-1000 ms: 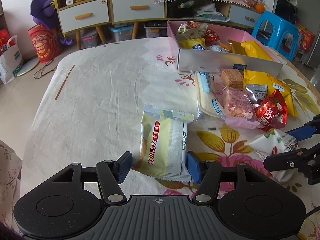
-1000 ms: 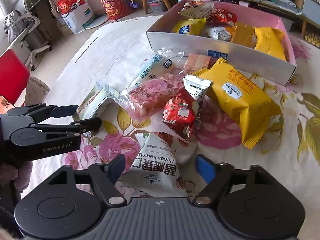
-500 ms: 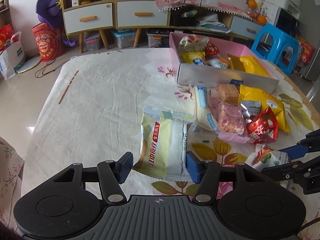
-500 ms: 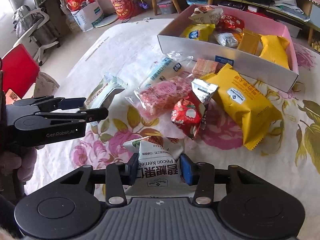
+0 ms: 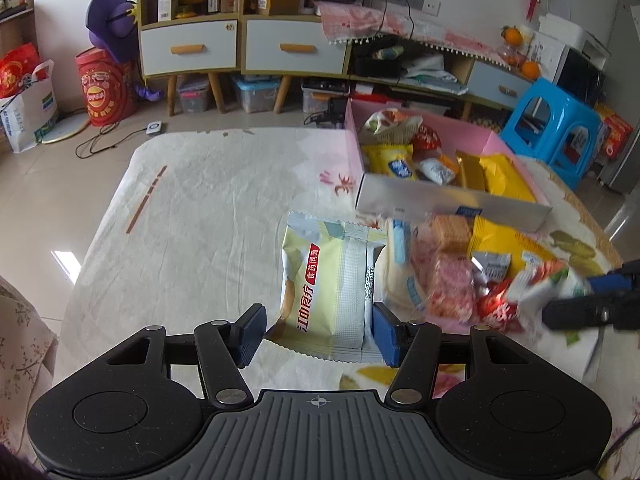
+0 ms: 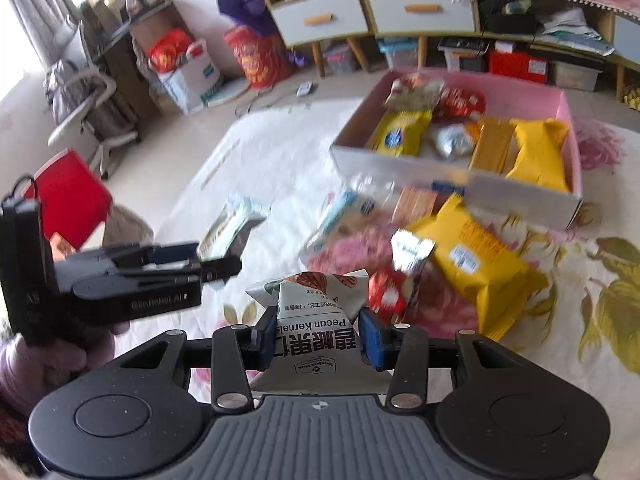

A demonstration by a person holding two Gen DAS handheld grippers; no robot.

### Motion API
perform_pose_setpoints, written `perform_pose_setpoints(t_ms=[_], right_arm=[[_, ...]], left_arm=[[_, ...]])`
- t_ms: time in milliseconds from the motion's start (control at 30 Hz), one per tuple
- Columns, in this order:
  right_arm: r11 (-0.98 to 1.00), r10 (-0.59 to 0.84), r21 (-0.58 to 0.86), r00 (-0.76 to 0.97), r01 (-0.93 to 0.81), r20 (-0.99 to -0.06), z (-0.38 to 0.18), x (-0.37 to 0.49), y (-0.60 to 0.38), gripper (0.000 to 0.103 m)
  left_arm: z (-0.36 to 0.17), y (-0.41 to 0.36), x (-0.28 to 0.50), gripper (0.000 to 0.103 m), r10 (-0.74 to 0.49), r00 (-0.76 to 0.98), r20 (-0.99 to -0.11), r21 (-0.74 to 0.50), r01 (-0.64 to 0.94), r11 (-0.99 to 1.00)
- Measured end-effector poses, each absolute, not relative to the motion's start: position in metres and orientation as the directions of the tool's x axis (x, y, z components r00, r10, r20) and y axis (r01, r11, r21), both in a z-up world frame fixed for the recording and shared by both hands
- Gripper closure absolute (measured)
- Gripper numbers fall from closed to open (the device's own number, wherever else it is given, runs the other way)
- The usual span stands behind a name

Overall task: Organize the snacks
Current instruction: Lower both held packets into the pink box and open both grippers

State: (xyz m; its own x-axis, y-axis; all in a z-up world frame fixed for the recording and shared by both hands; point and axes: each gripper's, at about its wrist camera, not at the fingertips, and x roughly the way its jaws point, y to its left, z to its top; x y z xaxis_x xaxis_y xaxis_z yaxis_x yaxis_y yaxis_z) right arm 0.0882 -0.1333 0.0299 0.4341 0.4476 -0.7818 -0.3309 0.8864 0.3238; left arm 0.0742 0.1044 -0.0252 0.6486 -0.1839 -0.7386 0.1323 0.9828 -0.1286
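- The pale-yellow packet (image 5: 332, 292) is gripped at its near end by the left gripper (image 5: 318, 336), both pads pressed on its sides, and is seen lifted off the cloth (image 5: 200, 220)
- The pecan bag (image 6: 316, 320) is clamped between the pads of the right gripper (image 6: 314, 338), jaws narrow, and is held clear of the cloth
- The pink box (image 6: 568, 120), partly filled with snacks, is set toward the far right corner
- A loose pile, with a yellow pack (image 6: 476, 256) among it, is left just before the box's near wall
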Motion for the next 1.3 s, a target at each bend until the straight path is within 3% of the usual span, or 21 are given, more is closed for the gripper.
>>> perform_pose_setpoints(t_ms=[567,1300], right_arm=[[0.943,0.292,0.327,0.620,-0.060,-0.728,0.029,0.138,-0.211,0.069],[0.885,0.266,0.457,0.706,0.091,-0.657,-0.004,0.199,-0.242,0.068]], left_arm=[[-0.004,0.036,0.114,0.048,-0.238,0.679,-0.694,-0.152,0.185,0.971],[-0.036,-0.022,0.207,0.048,-0.252,0.677,-0.692,-0.185,0.171,0.968]])
